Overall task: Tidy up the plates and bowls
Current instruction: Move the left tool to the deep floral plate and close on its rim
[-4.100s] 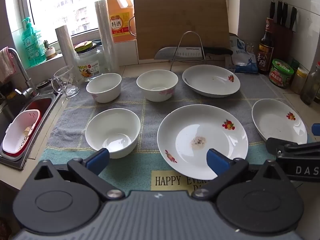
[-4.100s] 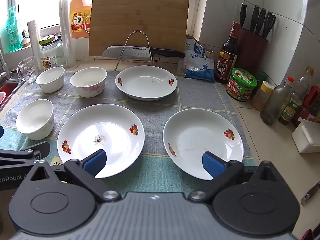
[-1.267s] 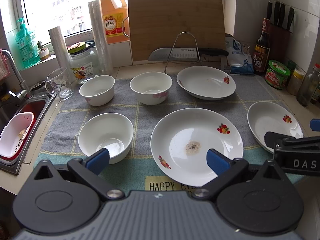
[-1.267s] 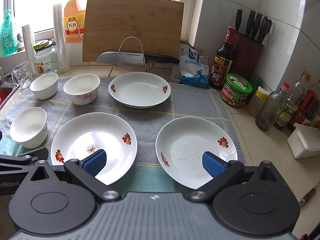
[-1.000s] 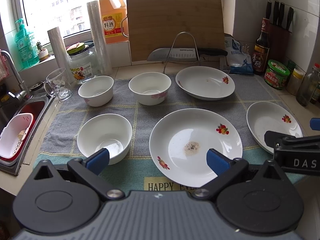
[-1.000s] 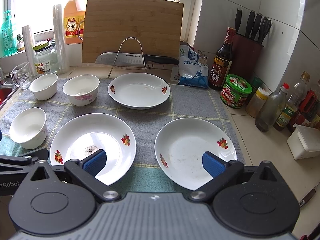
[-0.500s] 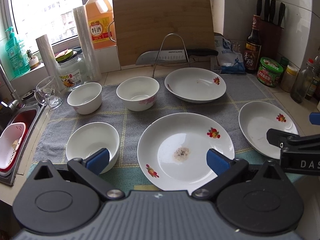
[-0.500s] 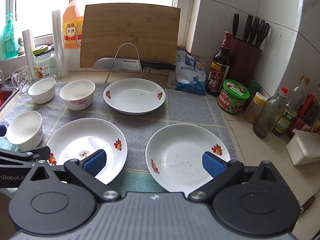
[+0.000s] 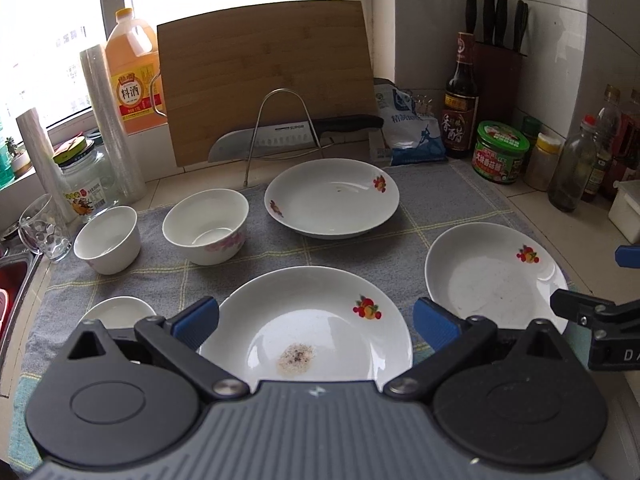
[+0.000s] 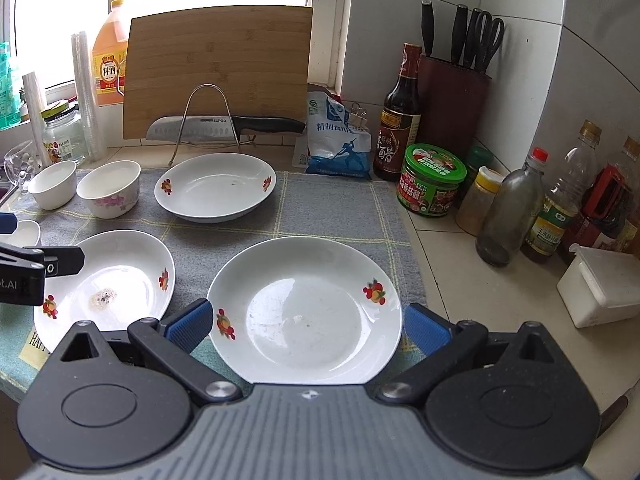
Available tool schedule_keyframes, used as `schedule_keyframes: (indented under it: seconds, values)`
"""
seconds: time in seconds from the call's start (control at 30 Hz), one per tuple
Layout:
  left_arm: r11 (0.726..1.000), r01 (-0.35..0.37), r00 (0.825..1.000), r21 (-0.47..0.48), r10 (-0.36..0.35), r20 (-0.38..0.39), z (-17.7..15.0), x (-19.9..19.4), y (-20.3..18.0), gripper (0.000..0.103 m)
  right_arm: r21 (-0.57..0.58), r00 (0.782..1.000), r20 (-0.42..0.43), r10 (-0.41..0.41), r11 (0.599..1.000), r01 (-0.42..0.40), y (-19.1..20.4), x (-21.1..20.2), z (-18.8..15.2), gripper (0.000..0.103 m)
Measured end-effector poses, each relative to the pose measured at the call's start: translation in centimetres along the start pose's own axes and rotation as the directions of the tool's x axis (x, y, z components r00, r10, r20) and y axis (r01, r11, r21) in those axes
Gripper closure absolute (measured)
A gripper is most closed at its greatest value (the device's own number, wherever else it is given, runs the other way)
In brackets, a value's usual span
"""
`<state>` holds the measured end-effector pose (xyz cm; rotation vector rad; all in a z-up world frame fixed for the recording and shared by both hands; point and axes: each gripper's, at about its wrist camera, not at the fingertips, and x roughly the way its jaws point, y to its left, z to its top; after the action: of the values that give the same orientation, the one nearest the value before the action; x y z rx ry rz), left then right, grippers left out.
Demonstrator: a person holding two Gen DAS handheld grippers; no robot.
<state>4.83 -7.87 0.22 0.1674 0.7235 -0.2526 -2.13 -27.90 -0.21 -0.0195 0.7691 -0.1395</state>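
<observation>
Grippers advanced since the earlier frames: left gripper (image 9: 316, 320), jaws spread and empty, now frames the speckled plate (image 9: 308, 328) on the grey mat (image 9: 432, 200), while right gripper (image 10: 308, 326), likewise spread and empty, frames the right-hand plate (image 10: 304, 308).

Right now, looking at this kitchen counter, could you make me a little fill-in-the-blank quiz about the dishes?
1. The plates on the grey cloth number ____.
2. The plate with the brown speckled stain lies in front of the ____ tongs.
3. The knife rests on a wire rack in front of the wooden ____.
4. Both pairs of tongs are ____.

Answers: three; left; cutting board; open
</observation>
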Motion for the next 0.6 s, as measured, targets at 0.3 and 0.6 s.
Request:
schedule_keyframes:
  seconds: [0.3,0.6]
  values:
    - [0.994,0.086,0.996,0.066,-0.085,-0.018,2.0,2.8,-3.3,0.001,-0.022,0.995,-0.025,0.095,0.995,-0.096,-3.7,1.4,-3.2,0.000]
    - [0.956,0.203,0.979,0.212,-0.192,-0.072,3.1,5.9,-6.6,0.001,0.017,0.985,-0.076,0.157,0.988,-0.156,-4.3,5.0,-7.5,0.000]
